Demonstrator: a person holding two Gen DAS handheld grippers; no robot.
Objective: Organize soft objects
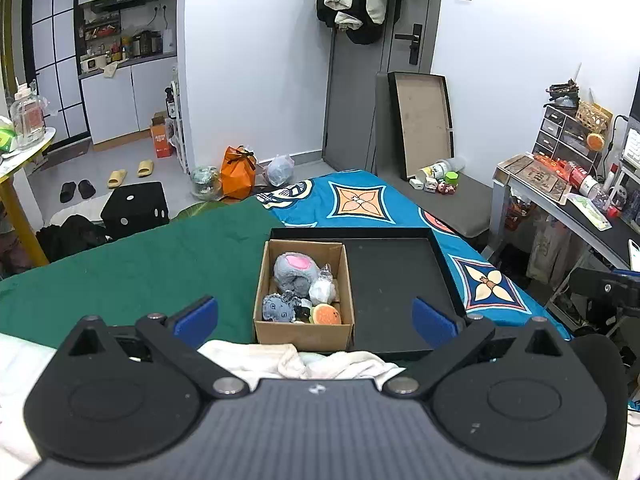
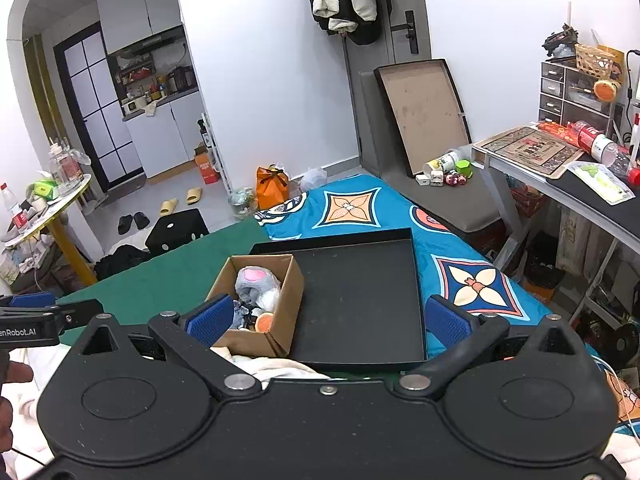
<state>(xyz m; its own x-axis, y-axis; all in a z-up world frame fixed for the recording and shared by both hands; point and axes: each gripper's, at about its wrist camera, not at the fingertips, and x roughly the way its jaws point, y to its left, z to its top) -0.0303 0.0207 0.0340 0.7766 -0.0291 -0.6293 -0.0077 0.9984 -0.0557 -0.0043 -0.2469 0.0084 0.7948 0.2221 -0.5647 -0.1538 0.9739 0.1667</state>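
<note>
Inside the cardboard box (image 1: 304, 334) lie plush toys (image 1: 296, 270); both grippers' jaws spread.

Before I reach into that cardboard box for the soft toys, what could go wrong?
Toys are packed tightly in the cardboard box, so gripping the grey plush may drag out the burger toy beside it. The light box sits inside the black tray and could slide or tip when pulled. Both the left gripper and right gripper are open and close together, so they might collide.
</note>
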